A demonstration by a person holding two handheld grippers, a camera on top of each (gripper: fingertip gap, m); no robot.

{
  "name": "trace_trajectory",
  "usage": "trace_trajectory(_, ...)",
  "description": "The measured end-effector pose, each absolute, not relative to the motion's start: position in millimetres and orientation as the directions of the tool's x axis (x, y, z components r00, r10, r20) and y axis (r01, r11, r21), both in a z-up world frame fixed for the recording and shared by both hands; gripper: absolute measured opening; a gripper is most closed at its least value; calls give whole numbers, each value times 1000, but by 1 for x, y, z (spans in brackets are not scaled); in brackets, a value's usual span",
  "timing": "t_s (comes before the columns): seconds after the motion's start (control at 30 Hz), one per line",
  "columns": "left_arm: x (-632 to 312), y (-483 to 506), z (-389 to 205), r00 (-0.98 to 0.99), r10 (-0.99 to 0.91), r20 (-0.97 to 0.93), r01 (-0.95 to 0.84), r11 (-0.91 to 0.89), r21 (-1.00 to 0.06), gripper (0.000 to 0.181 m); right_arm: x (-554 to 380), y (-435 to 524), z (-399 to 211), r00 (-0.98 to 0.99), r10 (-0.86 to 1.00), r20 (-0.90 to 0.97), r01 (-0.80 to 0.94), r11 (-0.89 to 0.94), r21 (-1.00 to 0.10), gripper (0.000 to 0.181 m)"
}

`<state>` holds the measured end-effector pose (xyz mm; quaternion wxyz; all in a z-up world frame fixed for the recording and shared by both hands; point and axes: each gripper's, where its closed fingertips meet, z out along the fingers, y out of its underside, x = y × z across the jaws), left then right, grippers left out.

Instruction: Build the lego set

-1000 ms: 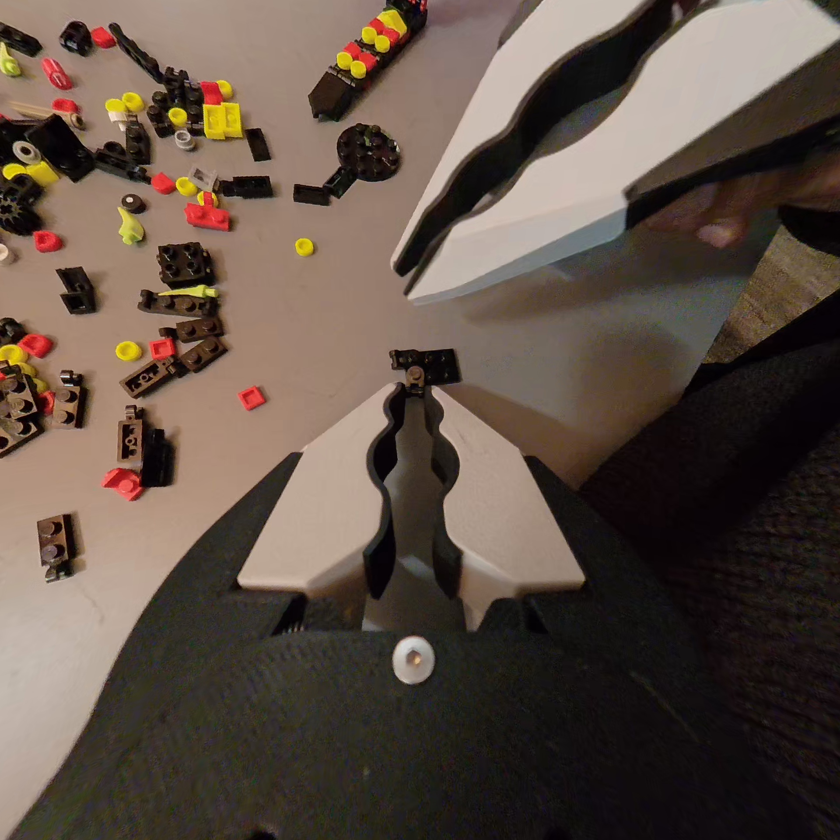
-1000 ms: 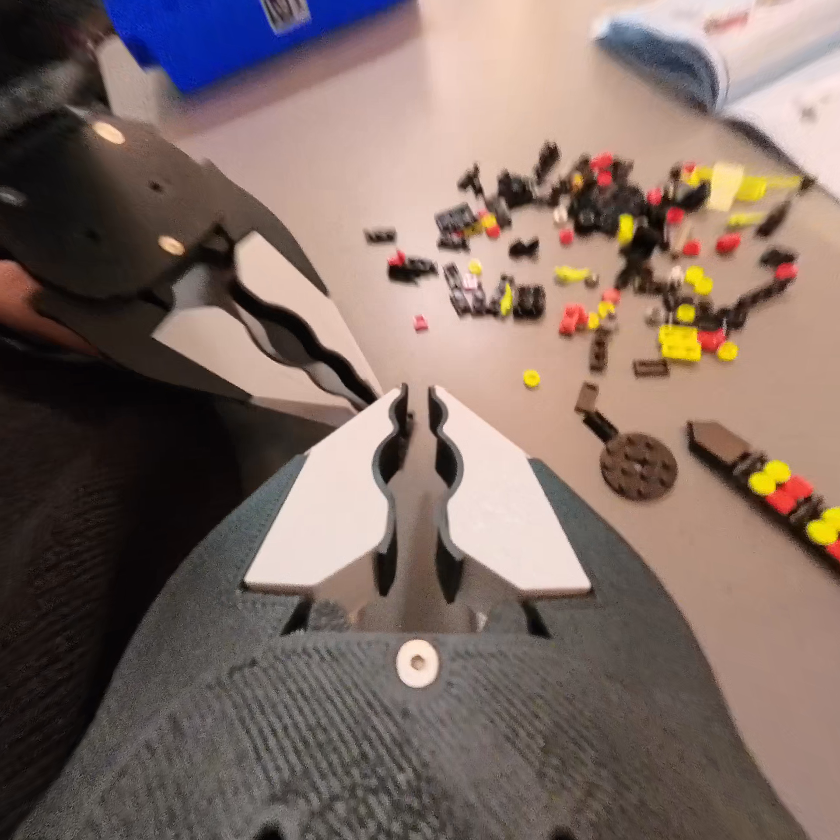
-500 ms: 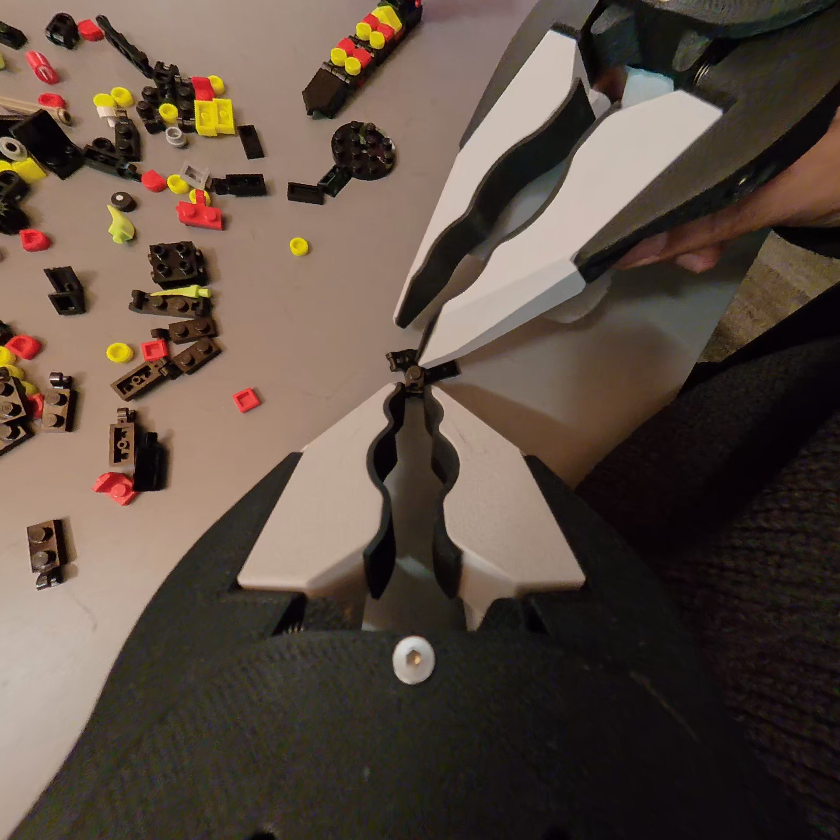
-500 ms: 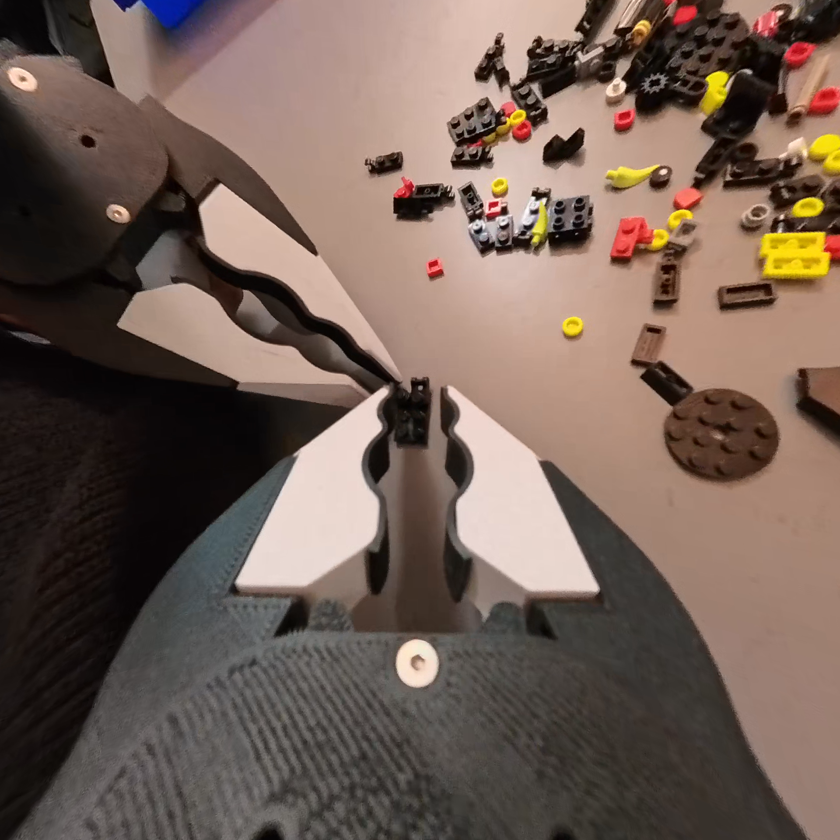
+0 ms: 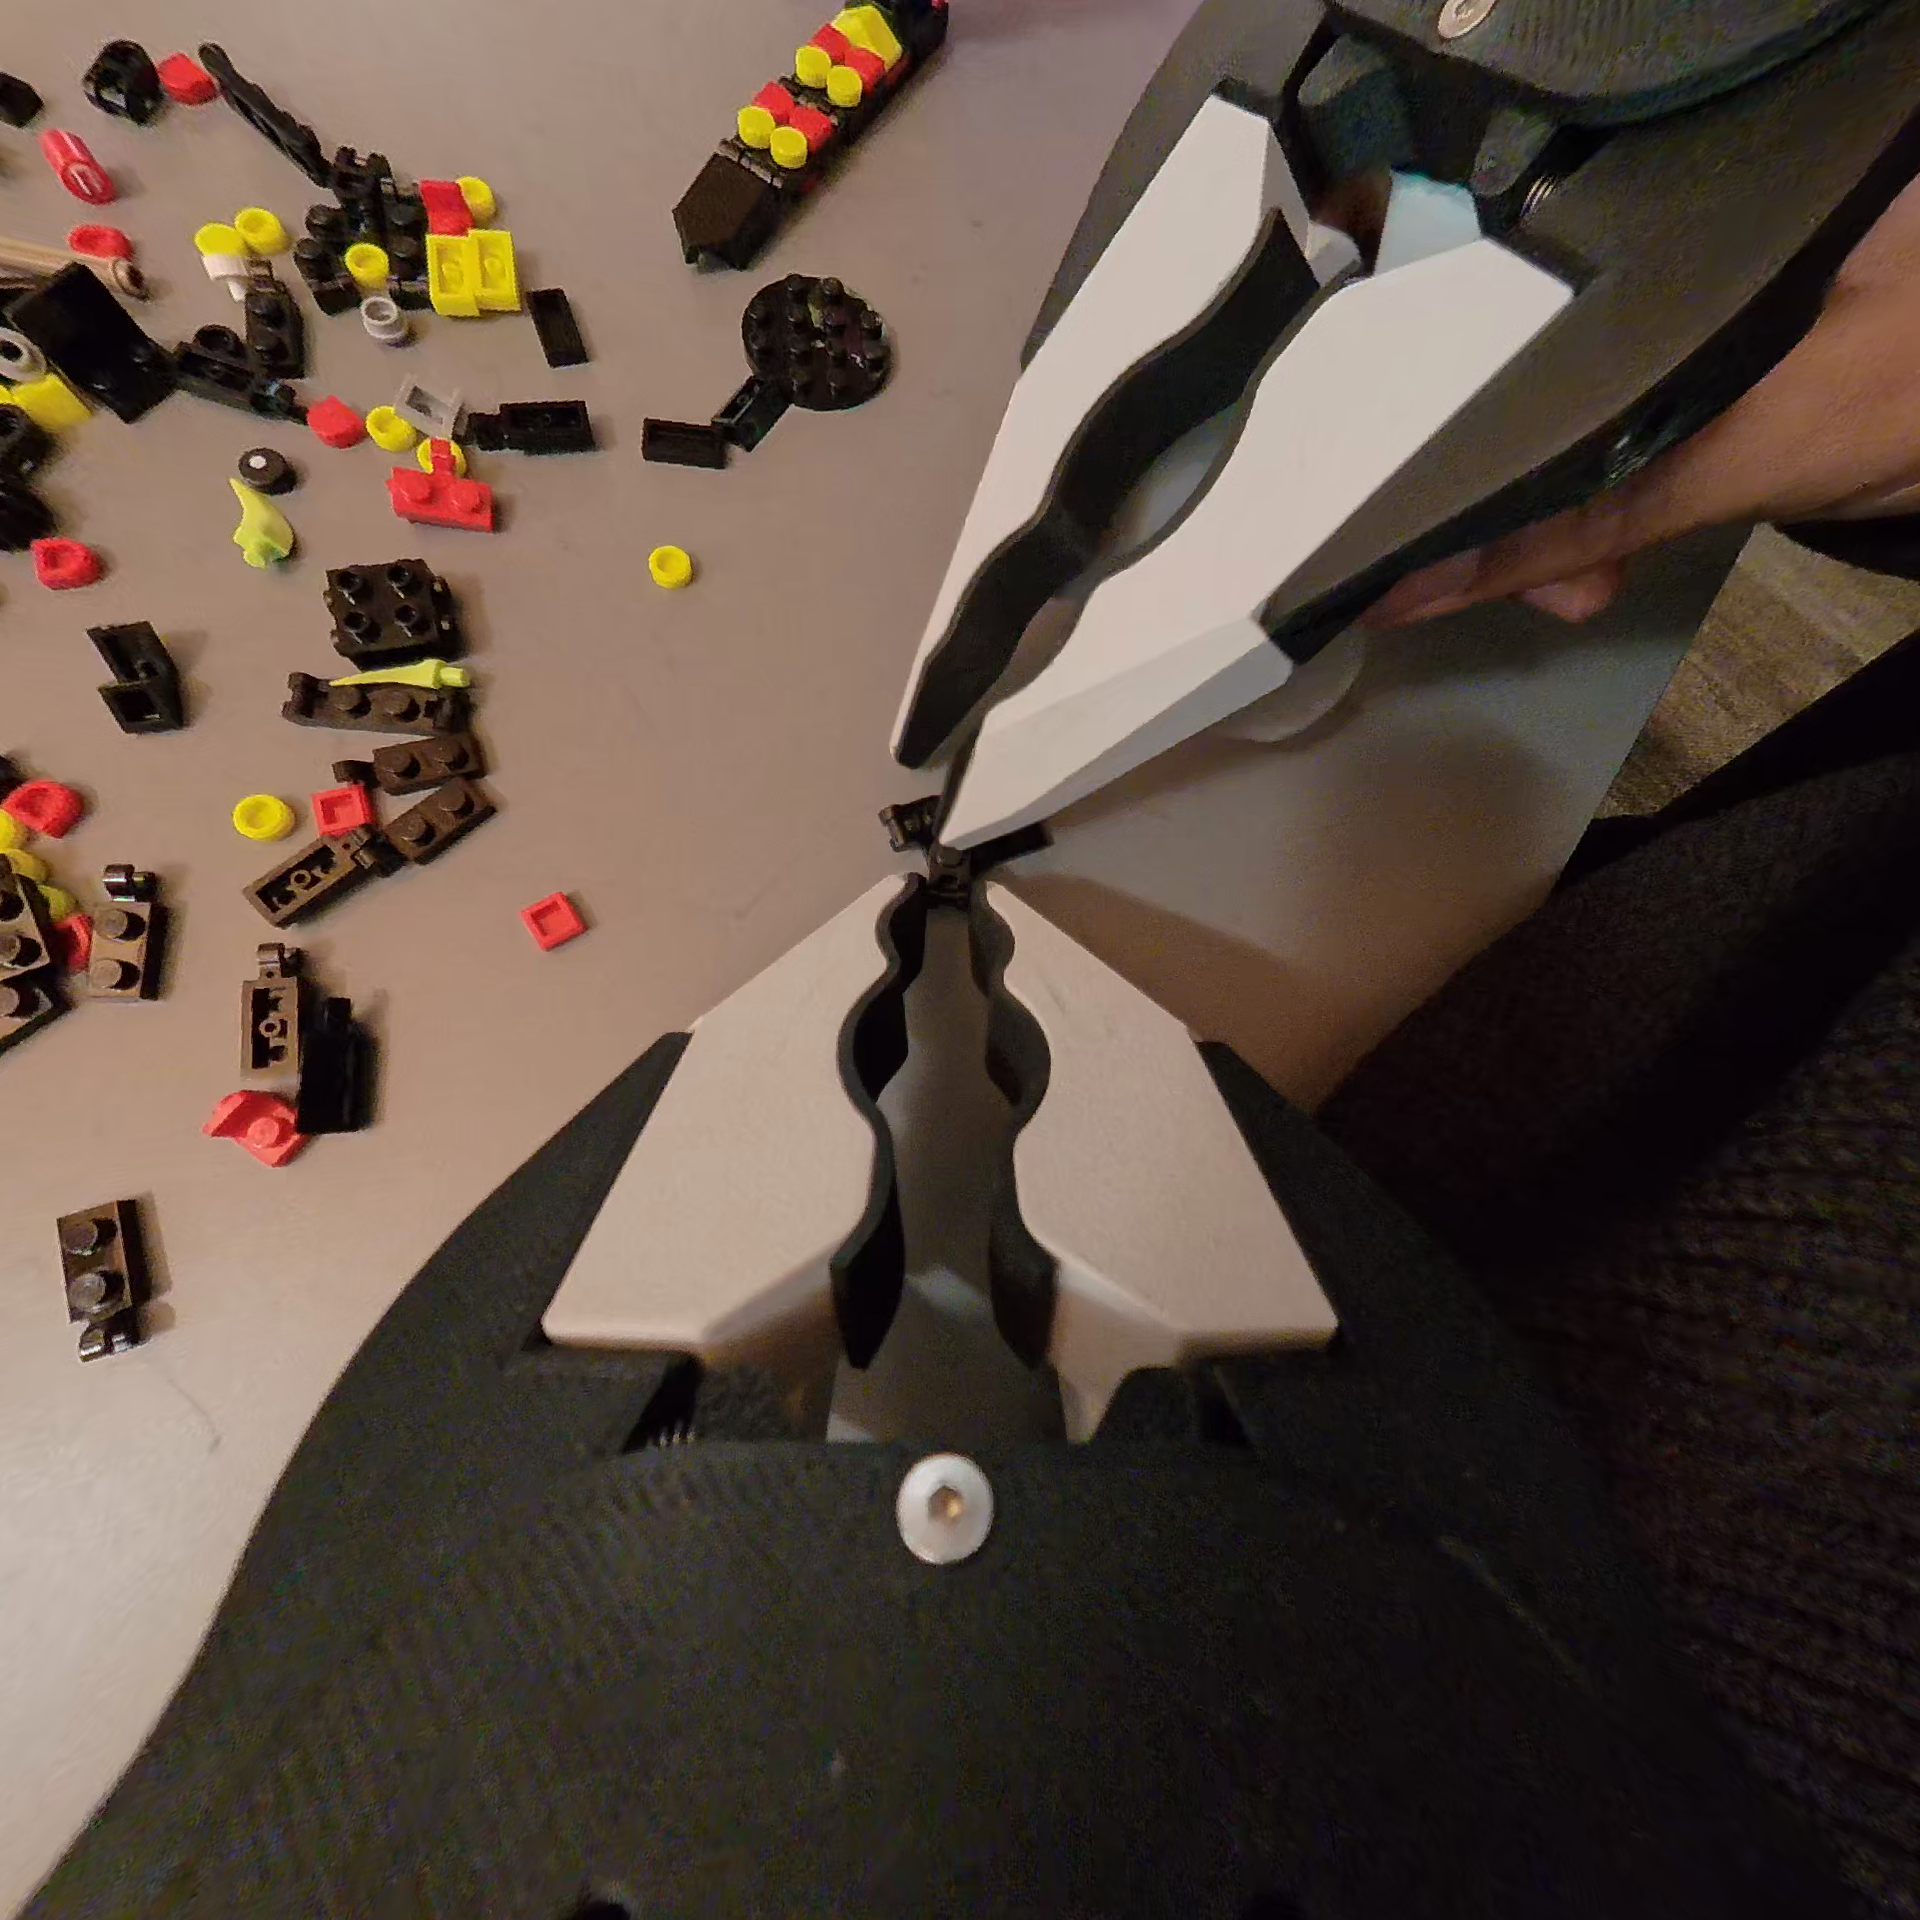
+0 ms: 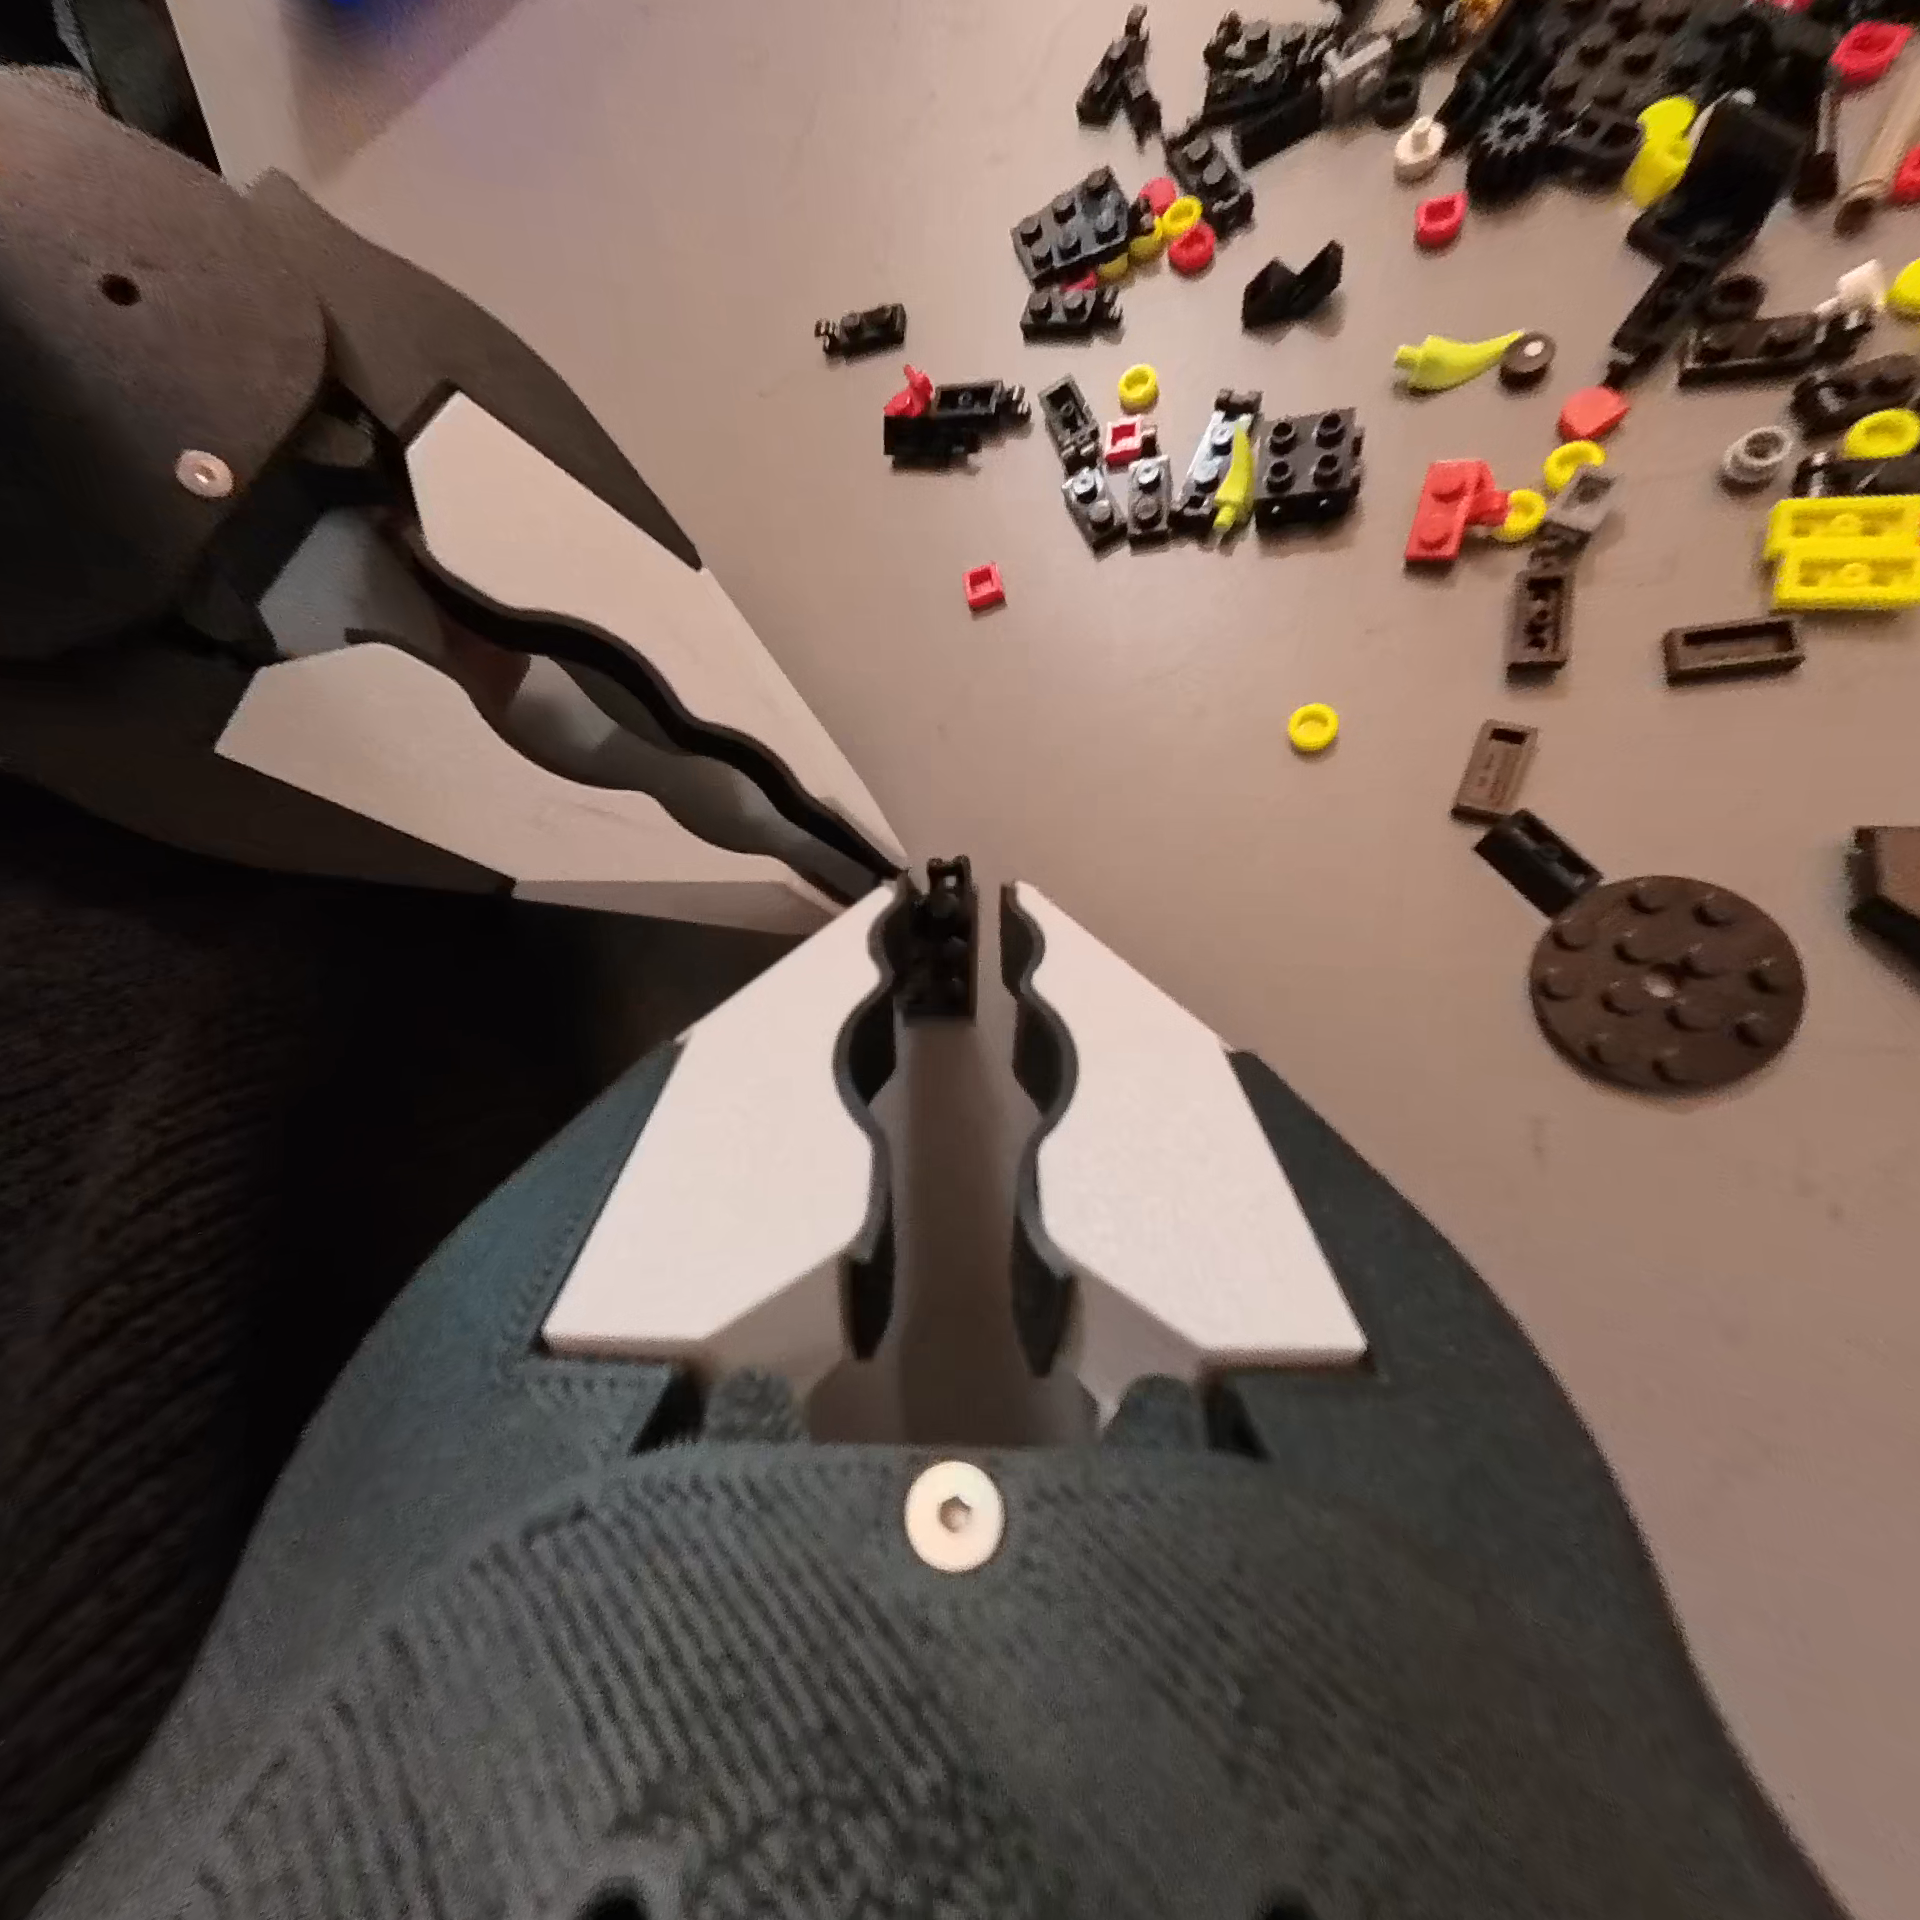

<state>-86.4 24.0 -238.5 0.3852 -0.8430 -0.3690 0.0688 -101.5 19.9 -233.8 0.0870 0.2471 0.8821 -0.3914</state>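
Grey table (image 5: 727,727) — black plate (image 6: 940,951) between right gripper (image 6: 948,894) jaws.

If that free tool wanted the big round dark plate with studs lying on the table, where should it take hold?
Probably at the rim. The round plate lies flat, studs up, so its thin edge is all there is to pinch. A small black piece is joined at its upper-left edge, so coming from above onto the bare right or near edge looks easiest.
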Motion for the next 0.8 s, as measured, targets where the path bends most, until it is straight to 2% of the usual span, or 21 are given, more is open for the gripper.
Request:
trace_trajectory(0.2,-86,25,-238,722,672,165,565,-436,-700,5,-100,19,-235,-868,361,-343,496,581,-645,17)
trace_trajectory(0.4,-86,25,-238,721,672,168,566,-432,-702,4,-98,18,-235,-872,348,-344,489,586,-646,9)
trace_trajectory(0.8,-85,27,-239,724,670,164,564,-437,-701,4,-99,19,-236,-939,324,-118,314,659,-684,3)
